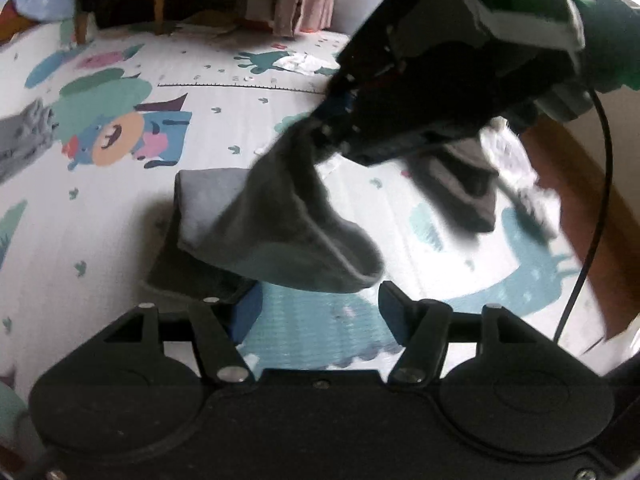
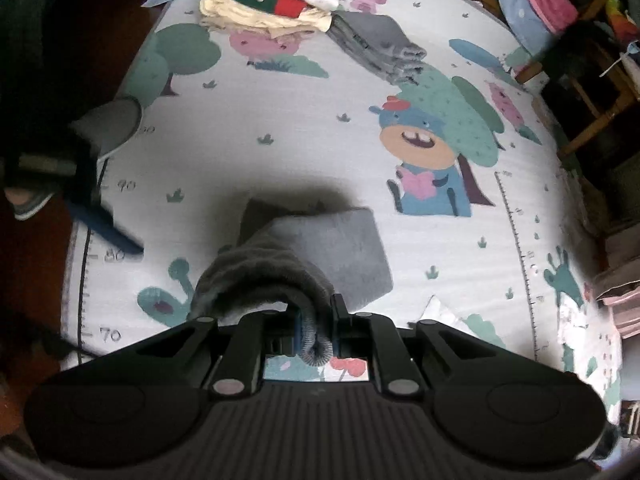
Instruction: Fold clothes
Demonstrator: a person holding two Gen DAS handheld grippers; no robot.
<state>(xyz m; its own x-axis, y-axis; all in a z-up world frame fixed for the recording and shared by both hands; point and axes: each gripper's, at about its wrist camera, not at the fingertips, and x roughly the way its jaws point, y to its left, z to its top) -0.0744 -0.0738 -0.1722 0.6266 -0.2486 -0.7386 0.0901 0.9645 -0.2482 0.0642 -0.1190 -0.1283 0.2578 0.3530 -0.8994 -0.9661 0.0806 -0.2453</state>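
A grey garment point(image 1: 280, 220) hangs over the cartoon play mat point(image 1: 120, 240); its lower part still rests folded on the mat. My right gripper point(image 2: 316, 320) is shut on the garment's ribbed edge point(image 2: 316, 344), and the cloth point(image 2: 320, 248) drapes down from it. In the left wrist view the right gripper point(image 1: 320, 136) comes in from the upper right, held by a hand in a green sleeve point(image 1: 612, 40). My left gripper point(image 1: 320, 304) stands open just below the hanging cloth, with nothing between its fingers. Its blue finger point(image 2: 104, 224) shows at the left of the right wrist view.
A stack of folded clothes point(image 2: 272, 4) and a folded grey piece point(image 2: 380, 44) lie at the mat's far end. Dark clothing point(image 1: 468, 192) lies to the right. Wooden chair legs point(image 1: 160, 0) stand beyond the mat. A shoe point(image 2: 28, 200) is at the left edge.
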